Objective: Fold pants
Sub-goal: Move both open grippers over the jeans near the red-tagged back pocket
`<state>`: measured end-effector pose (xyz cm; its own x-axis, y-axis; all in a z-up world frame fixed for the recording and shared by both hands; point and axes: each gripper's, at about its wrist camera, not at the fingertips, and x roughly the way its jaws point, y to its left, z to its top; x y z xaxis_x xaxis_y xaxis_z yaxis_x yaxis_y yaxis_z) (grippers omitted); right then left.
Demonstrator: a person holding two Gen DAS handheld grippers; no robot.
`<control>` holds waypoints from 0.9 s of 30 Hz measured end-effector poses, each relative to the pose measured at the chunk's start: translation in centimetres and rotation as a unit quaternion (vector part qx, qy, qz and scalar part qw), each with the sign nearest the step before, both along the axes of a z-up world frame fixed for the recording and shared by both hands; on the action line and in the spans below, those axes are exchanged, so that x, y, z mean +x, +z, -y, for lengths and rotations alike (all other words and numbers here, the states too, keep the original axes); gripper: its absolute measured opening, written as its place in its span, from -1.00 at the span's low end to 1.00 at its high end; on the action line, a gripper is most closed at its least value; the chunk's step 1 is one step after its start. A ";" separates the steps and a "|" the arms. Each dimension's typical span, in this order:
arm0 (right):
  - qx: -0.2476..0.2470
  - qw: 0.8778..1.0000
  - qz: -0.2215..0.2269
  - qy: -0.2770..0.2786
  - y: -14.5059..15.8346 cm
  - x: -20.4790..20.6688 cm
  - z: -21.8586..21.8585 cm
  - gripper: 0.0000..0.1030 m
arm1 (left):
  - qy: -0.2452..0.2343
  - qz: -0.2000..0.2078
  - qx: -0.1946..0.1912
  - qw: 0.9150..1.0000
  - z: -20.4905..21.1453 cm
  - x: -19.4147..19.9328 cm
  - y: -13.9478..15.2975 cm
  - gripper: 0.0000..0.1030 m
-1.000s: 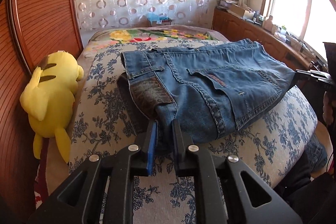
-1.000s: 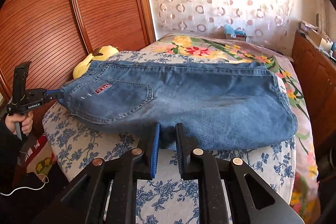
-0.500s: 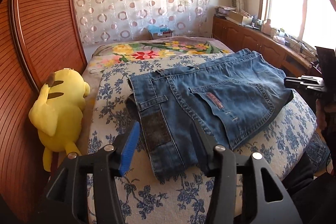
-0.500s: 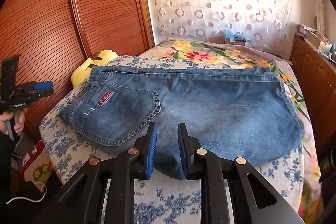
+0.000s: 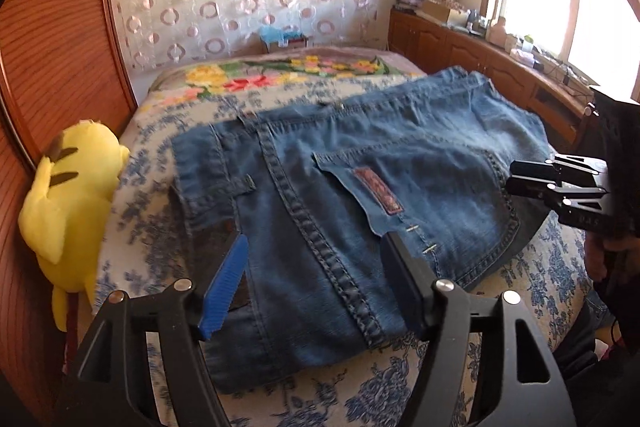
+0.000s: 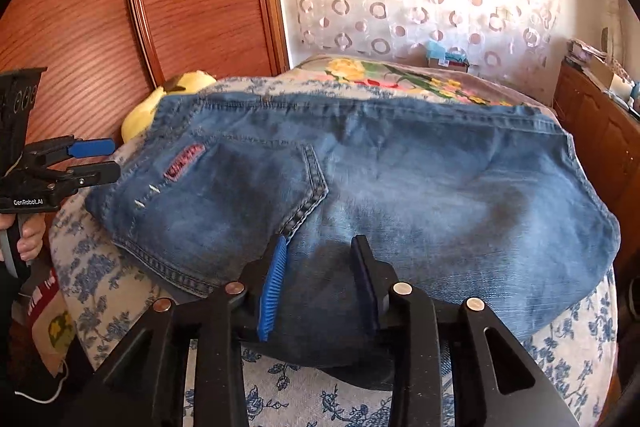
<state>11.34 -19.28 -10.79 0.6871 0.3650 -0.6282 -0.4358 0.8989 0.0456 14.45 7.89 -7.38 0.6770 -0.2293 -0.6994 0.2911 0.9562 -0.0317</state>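
Observation:
Folded blue jeans point(image 5: 340, 187) lie flat on the bed, back pocket and red label facing up. In the left wrist view my left gripper point(image 5: 316, 239) hovers over their near edge. Its jaws are opening wide, with denim below them and nothing pinched. My right gripper point(image 6: 320, 241) is over the long folded edge of the jeans point(image 6: 400, 195). Its jaws are opening too, and the cloth between the pads lies loose. Each gripper shows in the other's view, the right gripper point(image 5: 516, 179) at the right side and the left gripper point(image 6: 104, 159) at the left side.
The bed's blue-flowered cover point(image 5: 152, 227) carries the jeans, with a flowered blanket point(image 5: 280, 75) behind. A yellow plush toy point(image 5: 68, 195) leans against the wooden wall panel point(image 5: 52, 39) on the left. A wooden cabinet point(image 5: 460, 47) runs under the window. A person's hand point(image 6: 28, 239) holds the left gripper's handle.
Both grippers were shut on the jeans' edges a second ago. The left let go first and spread wide, then the right parted. The jeans settled flat on the bed.

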 end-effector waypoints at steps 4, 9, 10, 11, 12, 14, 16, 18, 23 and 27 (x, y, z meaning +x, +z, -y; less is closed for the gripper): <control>-0.008 1.000 -0.006 -0.004 -0.9 0.3 -0.2 -0.25 | 0.003 -0.021 0.000 1.000 0.7 0.5 -1.6 0.35; -0.016 1.000 -0.007 -0.005 -1.1 0.5 -0.8 -0.20 | 0.007 -0.034 -0.010 0.999 0.8 0.7 -2.9 0.35; -0.016 1.000 -0.008 -0.006 -1.1 0.6 -0.9 -0.20 | 0.009 -0.034 -0.010 0.999 0.8 0.7 -3.1 0.35; -0.017 1.000 -0.008 -0.006 -1.2 0.8 -1.0 -0.20 | 0.009 -0.035 -0.009 0.999 0.8 0.7 -3.2 0.35; -0.017 1.000 -0.009 -0.007 -1.2 0.8 -1.0 -0.19 | 0.011 -0.035 -0.007 0.999 0.8 0.7 -3.4 0.36; -0.018 1.000 -0.009 -0.008 -1.2 0.9 -1.0 -0.19 | 0.013 -0.032 -0.002 0.999 1.1 0.6 -3.5 0.37; -0.020 1.000 -0.008 -0.008 -1.3 0.9 -1.1 -0.19 | 0.021 -0.029 0.005 0.999 1.3 0.4 -3.6 0.39; -0.021 1.000 -0.008 -0.008 -1.3 0.8 -1.1 -0.19 | 0.028 -0.028 0.012 0.999 1.5 0.2 -3.8 0.40; -0.024 1.000 -0.006 -0.009 -1.5 0.7 -1.2 -0.19 | 0.036 -0.027 0.012 0.999 1.2 -0.2 -3.9 0.42; -0.027 1.000 -0.005 -0.008 -1.5 0.6 -1.0 -0.19 | 0.031 -0.032 0.008 0.999 0.9 -0.4 -3.5 0.42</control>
<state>11.92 -18.27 -12.30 0.6859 0.3191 -0.6541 -0.4207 0.9072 0.0014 14.10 7.01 -10.92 0.6441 -0.1766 -0.7443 0.2288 0.9729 -0.0329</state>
